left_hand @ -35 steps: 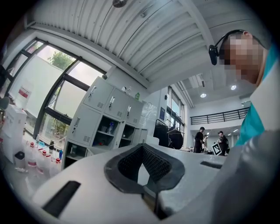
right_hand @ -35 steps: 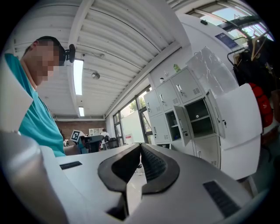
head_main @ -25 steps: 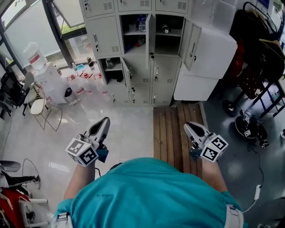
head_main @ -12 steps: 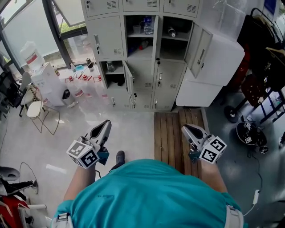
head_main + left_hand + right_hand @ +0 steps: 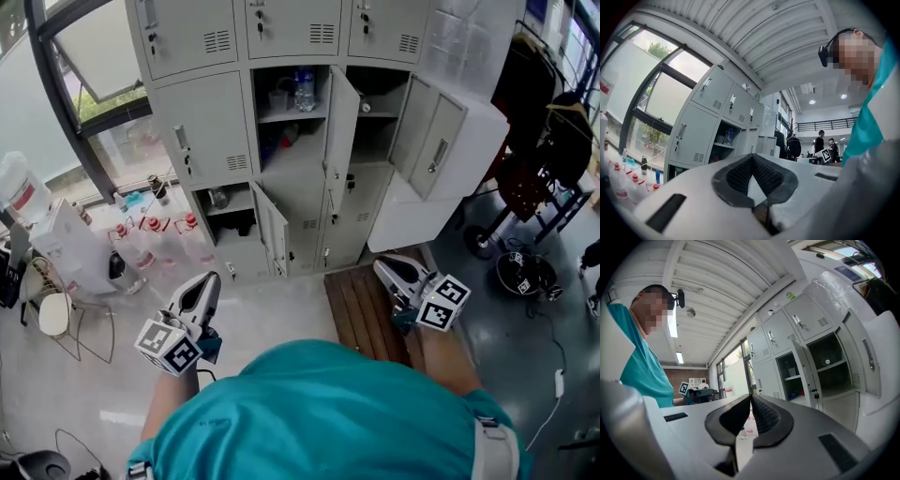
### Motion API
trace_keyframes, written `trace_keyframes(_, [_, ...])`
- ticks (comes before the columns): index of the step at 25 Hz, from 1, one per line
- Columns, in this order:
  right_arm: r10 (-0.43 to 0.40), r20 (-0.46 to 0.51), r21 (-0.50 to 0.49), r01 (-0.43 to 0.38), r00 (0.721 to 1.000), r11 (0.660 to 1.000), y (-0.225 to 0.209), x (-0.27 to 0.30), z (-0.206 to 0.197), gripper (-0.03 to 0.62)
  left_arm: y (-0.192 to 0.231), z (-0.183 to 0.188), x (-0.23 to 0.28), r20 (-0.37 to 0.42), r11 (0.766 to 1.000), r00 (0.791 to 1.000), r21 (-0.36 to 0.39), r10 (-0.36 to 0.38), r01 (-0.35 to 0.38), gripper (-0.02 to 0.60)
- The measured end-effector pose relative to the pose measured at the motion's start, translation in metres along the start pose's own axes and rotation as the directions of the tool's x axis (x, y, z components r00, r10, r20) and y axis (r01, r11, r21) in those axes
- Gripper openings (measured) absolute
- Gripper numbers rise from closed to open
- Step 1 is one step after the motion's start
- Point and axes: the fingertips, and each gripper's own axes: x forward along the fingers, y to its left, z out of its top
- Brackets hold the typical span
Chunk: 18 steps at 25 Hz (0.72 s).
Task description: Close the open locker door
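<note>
A bank of grey lockers [image 5: 281,37] stands ahead. Three of its doors hang open: a middle door [image 5: 339,127], a right door [image 5: 431,136] and a low door [image 5: 272,225]. My left gripper [image 5: 208,284] is held low at the left, shut with nothing in it, well short of the lockers. My right gripper [image 5: 384,269] is at the right, also shut and empty. In the left gripper view the shut gripper [image 5: 751,158] points at the lockers [image 5: 701,126]. The right gripper view shows its shut gripper [image 5: 751,398] below the open right door [image 5: 865,357].
A wooden pallet [image 5: 361,314] lies on the floor before the lockers. Several bottles [image 5: 155,234], a white dispenser [image 5: 56,239] and a chair [image 5: 47,314] stand at the left. A white wrapped cabinet [image 5: 469,122] and a dark clothes rack [image 5: 548,141] are at the right.
The lockers have come nearer and larger in the head view. Both grippers stay shut and have kept their places in front of the body.
</note>
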Motion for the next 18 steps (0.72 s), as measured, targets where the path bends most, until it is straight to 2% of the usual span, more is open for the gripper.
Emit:
trace_keyframes(3, [-0.028, 0.037, 0.011, 0.028, 0.999, 1.000, -0.021, 0.046, 0.018, 0.003, 0.049, 0.020, 0.025, -0.014, 0.999, 0.999, 0.032, -0.041, 0.041, 0.005])
trace_keyframes(6, [-0.057, 0.033, 0.007, 0.056, 0.998, 0.998, -0.043, 0.075, 0.023, 0.005, 0.087, 0.027, 0.054, -0.027, 0.998, 0.998, 0.019, -0.065, 0.065, 0.005])
trace_keyframes(11, [-0.076, 0.021, 0.014, 0.076, 0.997, 0.997, -0.100, 0.096, 0.031, 0.005, 0.113, 0.021, 0.112, -0.055, 0.996, 0.995, -0.003, -0.089, 0.089, 0.005])
trace_keyframes(15, [-0.011, 0.028, -0.011, 0.011, 1.000, 1.000, -0.157, 0.106, 0.047, 0.040, 0.108, 0.016, 0.171, -0.052, 0.996, 0.995, 0.018, -0.090, 0.091, 0.003])
trace_keyframes(18, [0.081, 0.022, -0.011, -0.081, 0.996, 0.997, -0.197, 0.114, 0.053, 0.065, 0.094, 0.015, 0.209, -0.040, 0.998, 0.998, 0.048, -0.042, 0.044, 0.003])
